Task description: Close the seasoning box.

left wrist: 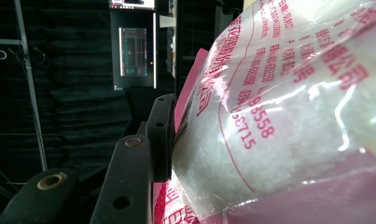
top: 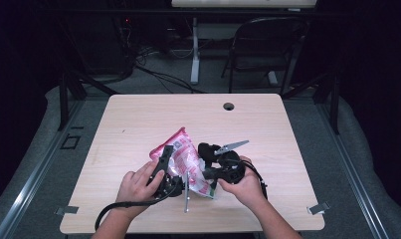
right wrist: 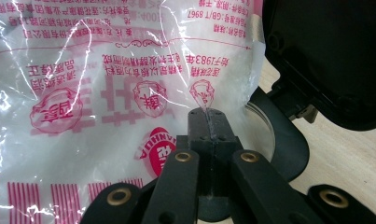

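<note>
bag (right wrist: 106,93) | right gripper (right wrist: 208,122) view: jaws pinch film | high view: hidden

Plastic bag (left wrist: 288,116), clear with pink-red print:
- digits "8558" and "38715" beside rows of Chinese characters, left gripper view;
- upside-down "GB/T 8967", "1983" amid Chinese characters, and a partly hidden Latin-letter oval logo, right gripper view (right wrist: 106,93).

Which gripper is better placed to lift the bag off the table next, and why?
Probably the left gripper: its jaws span the bulging body of the pink-and-clear bag. The right gripper, jaws together, only pinches the film at the bag's side.
</note>
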Motion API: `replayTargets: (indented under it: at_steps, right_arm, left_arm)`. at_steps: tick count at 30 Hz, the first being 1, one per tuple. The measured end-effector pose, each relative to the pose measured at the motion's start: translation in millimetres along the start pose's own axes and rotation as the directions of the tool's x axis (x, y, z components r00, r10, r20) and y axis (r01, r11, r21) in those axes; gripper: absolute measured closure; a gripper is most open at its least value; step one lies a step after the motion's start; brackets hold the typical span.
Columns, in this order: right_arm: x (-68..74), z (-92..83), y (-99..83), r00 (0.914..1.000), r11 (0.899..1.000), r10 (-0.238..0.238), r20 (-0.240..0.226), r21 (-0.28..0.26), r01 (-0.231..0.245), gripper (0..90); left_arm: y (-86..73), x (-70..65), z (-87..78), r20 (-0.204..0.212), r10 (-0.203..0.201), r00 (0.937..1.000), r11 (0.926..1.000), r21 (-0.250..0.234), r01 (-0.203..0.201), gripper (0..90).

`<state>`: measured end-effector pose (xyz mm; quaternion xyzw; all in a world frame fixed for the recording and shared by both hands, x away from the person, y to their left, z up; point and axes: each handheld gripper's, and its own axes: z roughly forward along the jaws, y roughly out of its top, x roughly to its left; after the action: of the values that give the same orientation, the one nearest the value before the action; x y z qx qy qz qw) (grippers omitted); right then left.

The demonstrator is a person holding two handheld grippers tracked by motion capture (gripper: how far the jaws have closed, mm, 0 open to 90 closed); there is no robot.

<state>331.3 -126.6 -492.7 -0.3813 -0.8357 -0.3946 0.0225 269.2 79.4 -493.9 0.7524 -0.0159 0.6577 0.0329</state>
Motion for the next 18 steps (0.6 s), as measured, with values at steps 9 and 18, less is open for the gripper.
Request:
replayTargets:
  at_steps: [9, 18]
  right_arm:
    - [0.0, 2.1, -0.3, 1.0, 1.0, 0.005, -0.002, -0.006, -0.005, 90.0]
    - [-0.4, 3.2, -0.4, 1.0, 1.0, 0.006, -0.004, -0.006, -0.006, 90.0]
  left_arm:
    - [-0.9, -0.5, -0.2, -0.001, -0.002, 1.0, 1.0, 0.002, 0.002, 64.4]
    - [-0.4, 0.1, -0.5, -0.002, -0.004, 1.0, 1.0, 0.0, 0.004, 64.4]
